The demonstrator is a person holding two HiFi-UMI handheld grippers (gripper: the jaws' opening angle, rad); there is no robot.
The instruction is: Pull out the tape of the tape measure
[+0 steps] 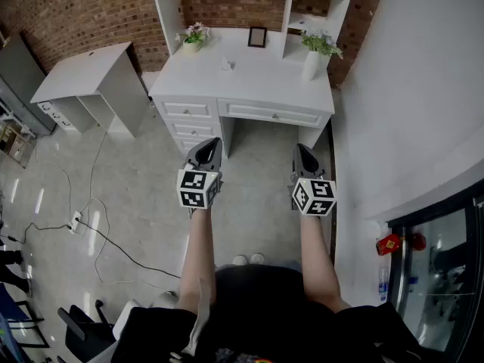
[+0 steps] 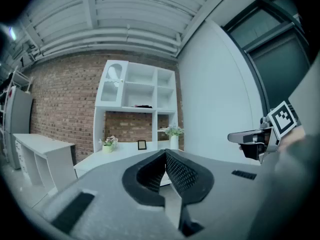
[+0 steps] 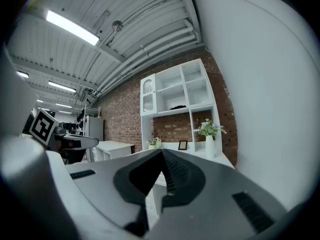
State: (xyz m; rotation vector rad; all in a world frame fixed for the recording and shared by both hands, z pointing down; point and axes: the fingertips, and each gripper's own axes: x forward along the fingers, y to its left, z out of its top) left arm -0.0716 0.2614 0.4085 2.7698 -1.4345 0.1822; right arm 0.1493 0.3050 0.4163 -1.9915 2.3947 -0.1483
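I stand on the floor in front of a white desk (image 1: 249, 82) and hold both grippers out at waist height, pointed at it. The left gripper (image 1: 215, 141) is shut with nothing between its jaws; in its own view the tips (image 2: 165, 152) meet. The right gripper (image 1: 301, 147) is likewise shut and empty, and its tips (image 3: 161, 151) also meet. A small pale object (image 1: 227, 65) lies on the desk top; I cannot tell what it is. No tape measure is recognisable in any view.
On the desk stand a flower pot (image 1: 193, 38), a picture frame (image 1: 257, 37) and a white vase with a plant (image 1: 313, 57). A second white desk (image 1: 87, 74) stands at the left. Cables (image 1: 91, 225) run over the floor. A wall (image 1: 408, 112) closes the right side.
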